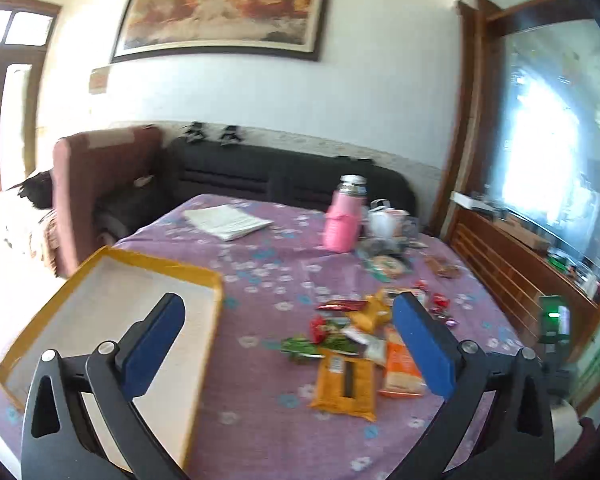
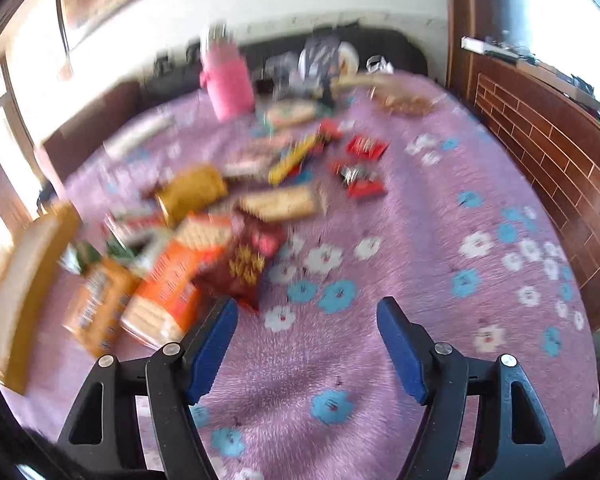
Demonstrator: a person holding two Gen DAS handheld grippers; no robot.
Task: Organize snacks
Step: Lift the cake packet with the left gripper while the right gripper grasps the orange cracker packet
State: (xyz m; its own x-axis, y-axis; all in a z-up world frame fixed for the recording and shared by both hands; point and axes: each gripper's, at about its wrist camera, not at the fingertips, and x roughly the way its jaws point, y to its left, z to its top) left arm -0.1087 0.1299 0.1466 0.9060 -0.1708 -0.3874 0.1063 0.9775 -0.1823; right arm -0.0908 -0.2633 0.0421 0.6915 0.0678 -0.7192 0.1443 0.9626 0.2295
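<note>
While both claws hang empty above the purple flowered cloth (image 2: pixel 440 216) covering the bench, the heap of snack packets (image 1: pixel 360 344) waits loose in the middle and the shallow yellow-rimmed tray (image 1: pixel 40 320) sits empty at its left. The left claw (image 1: pixel 288 344) stands spread as wide as it goes, one blue pad over the tray's white floor and the other over the heap's right side, nothing between them. The right claw (image 2: pixel 306 344) is parted more narrowly, with only bare cloth between its pads. From it the packets lie ahead and to the left: the dark red bag (image 2: pixel 244 256) is just beyond the left pad, the orange cracker pack (image 2: pixel 172 284) beside that, its long axis slanting up and to the right in this blurred view. The right claw looks the nearer to a first pick, while the left is better placed over the tray. A pink bottle (image 1: pixel 342 220) stands well apart at the far side. No packet appears to have reached the tray yet.
</note>
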